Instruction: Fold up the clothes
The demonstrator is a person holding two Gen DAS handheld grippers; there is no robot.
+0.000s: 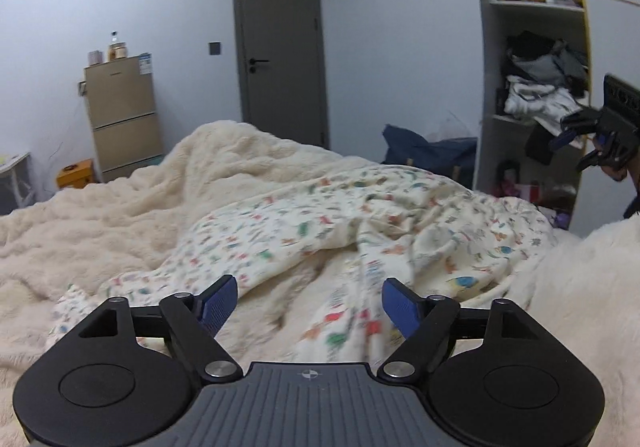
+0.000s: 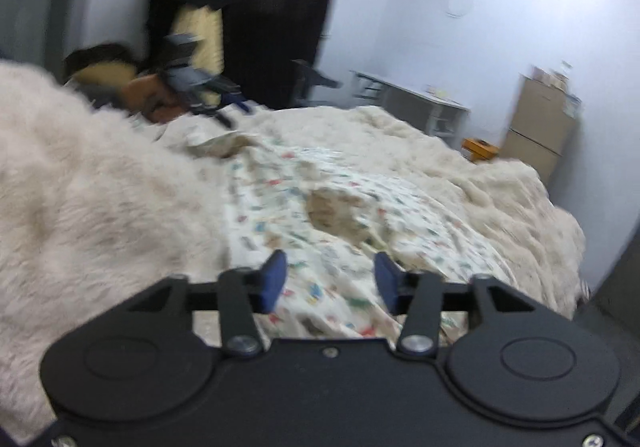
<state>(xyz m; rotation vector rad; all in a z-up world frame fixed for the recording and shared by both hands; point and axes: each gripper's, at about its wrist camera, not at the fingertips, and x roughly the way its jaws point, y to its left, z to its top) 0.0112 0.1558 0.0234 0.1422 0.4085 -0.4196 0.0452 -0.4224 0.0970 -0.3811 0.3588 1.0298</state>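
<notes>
We hold the left tongs [image 1: 310,305] and right tongs [image 2: 330,281] wide apart, empty, above the printed garment [image 1: 320,231] crumpled on the bed [image 1: 100,215].

My left gripper [image 1: 308,301] is matt black plastic with ribbed blue pads [image 1: 218,303] and shiny metal pivot screws [image 1: 220,369]. Under it the printed garment [image 1: 320,239] is thin, smooth, creased cotton-like cloth, lying on a shaggy cream blanket [image 1: 100,215] of deep plush pile. The door [image 1: 280,43] looks smooth, matt grey.
</notes>
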